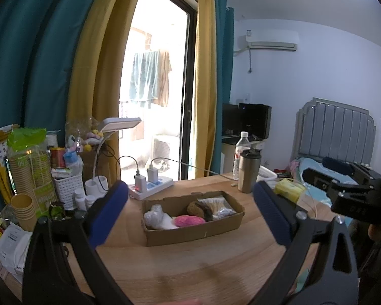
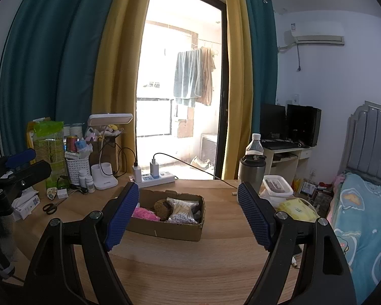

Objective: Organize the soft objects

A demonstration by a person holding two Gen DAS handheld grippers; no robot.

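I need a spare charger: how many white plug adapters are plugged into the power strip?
2. Both stand side by side on the power strip behind the cardboard box: the left adapter and the right adapter, each with a black cable.

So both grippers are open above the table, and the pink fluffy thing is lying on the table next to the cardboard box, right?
Not quite. The pink fluffy thing lies inside the cardboard box, not beside it, as the left wrist view shows. The rest holds: left gripper and right gripper are both open above the table.
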